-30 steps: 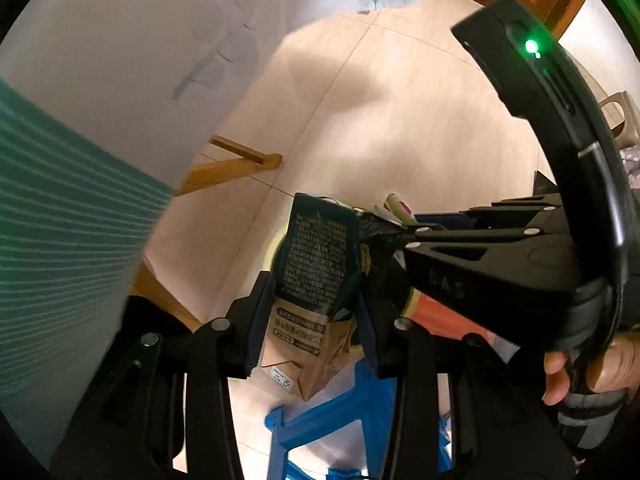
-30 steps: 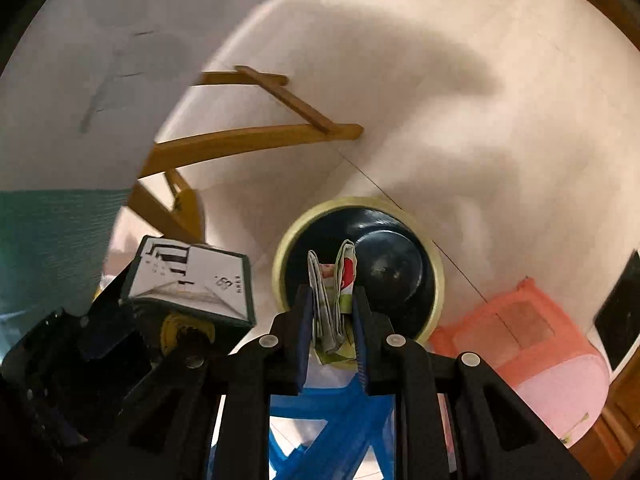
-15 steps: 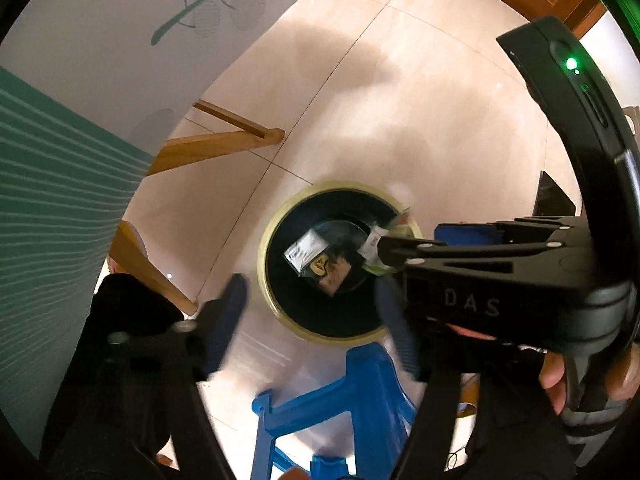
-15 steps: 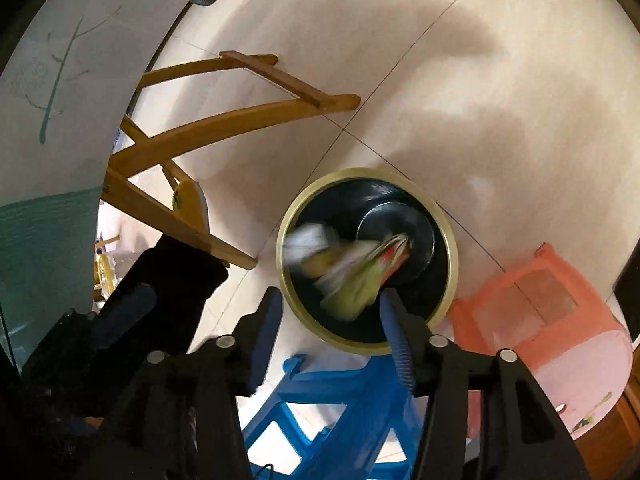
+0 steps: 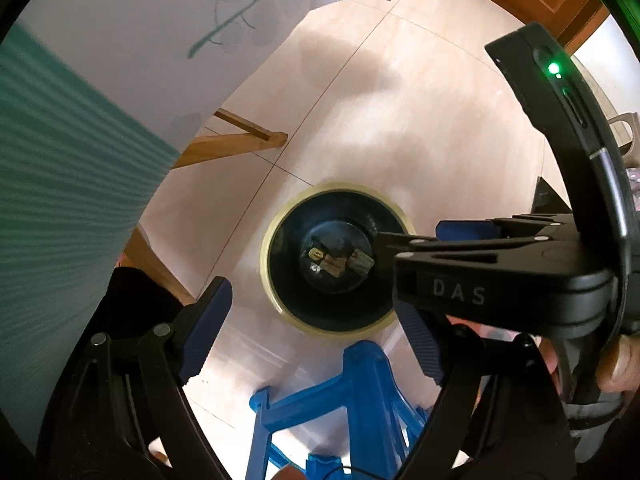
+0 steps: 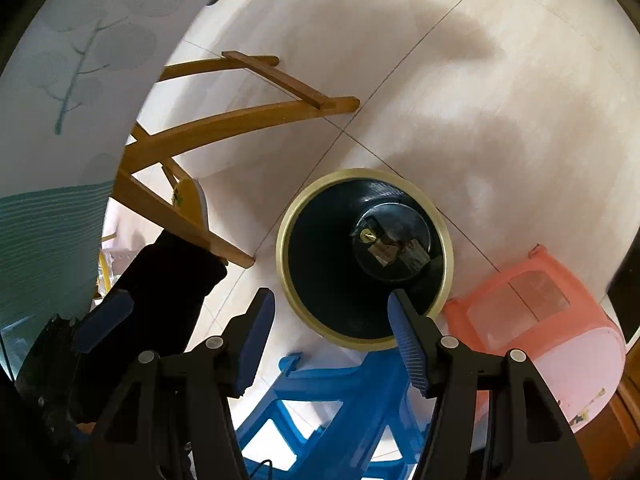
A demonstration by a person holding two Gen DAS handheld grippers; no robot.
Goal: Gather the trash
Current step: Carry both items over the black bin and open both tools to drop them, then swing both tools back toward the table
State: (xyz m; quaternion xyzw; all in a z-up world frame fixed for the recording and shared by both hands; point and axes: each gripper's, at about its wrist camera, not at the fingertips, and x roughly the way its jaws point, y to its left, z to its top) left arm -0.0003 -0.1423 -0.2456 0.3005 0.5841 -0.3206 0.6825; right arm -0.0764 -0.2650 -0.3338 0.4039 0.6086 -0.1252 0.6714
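Note:
A round black trash bin with a pale yellow rim (image 5: 276,240) stands on the tiled floor below me; it also shows in the right wrist view (image 6: 288,220). Pieces of trash, a carton and a wrapper (image 5: 334,260), lie at its bottom, seen too in the right wrist view (image 6: 394,248). My left gripper (image 5: 320,328) is open and empty above the bin. My right gripper (image 6: 332,336) is open and empty above the bin's near rim; its body (image 5: 500,276) crosses the left wrist view.
A blue plastic stool (image 6: 340,400) stands just in front of the bin. A pink plastic stool (image 6: 540,320) stands to the right. Wooden chair legs (image 6: 240,124) and a white and teal tablecloth (image 6: 60,120) are on the left.
Both grippers opened and dropped the carton and the wrapper, which fell to the bottom of the bin.

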